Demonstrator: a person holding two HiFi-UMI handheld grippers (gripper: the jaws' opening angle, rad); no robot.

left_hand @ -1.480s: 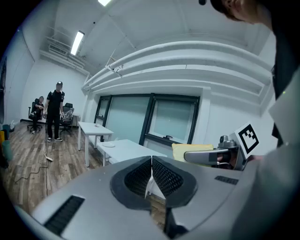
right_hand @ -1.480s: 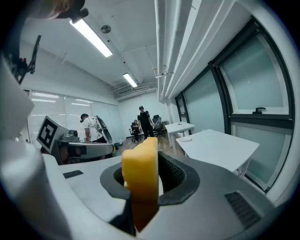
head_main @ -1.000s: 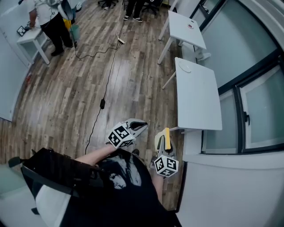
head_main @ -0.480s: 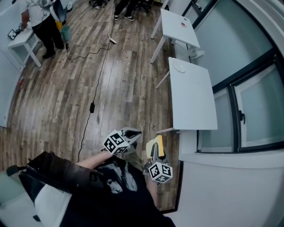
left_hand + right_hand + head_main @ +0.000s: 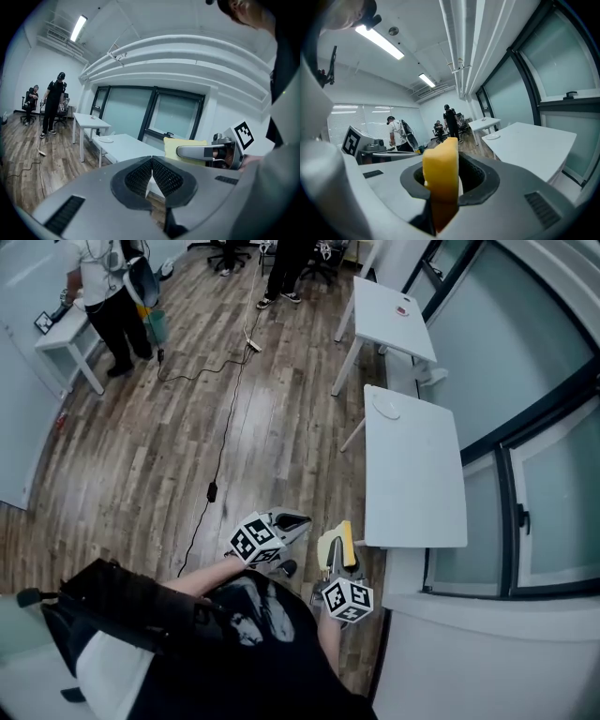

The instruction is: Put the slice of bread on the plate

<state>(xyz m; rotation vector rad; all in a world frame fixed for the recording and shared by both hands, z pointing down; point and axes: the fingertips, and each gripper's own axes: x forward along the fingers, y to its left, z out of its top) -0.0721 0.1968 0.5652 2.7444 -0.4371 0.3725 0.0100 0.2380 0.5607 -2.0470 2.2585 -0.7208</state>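
Note:
A yellow slice of bread (image 5: 336,545) stands on edge in my right gripper (image 5: 339,538), which is shut on it. In the right gripper view the bread (image 5: 440,164) fills the gap between the jaws. My left gripper (image 5: 298,519) is beside it on the left, shut and empty, its jaws touching in the left gripper view (image 5: 151,174). The white plate (image 5: 385,409) lies at the far end of a long white table (image 5: 417,493), well ahead of both grippers. The plate also shows small in both gripper views (image 5: 106,139) (image 5: 492,136). Both grippers hang over the wooden floor near the table's near end.
A second white table (image 5: 389,301) stands beyond the first. A window wall (image 5: 534,465) runs along the right. A black cable (image 5: 220,451) crosses the wooden floor. People (image 5: 108,292) stand by a small table at the far left.
Both grippers have moved forward together, closer to the near end of the long table. The bread stays gripped in the right gripper, and the left stays shut.

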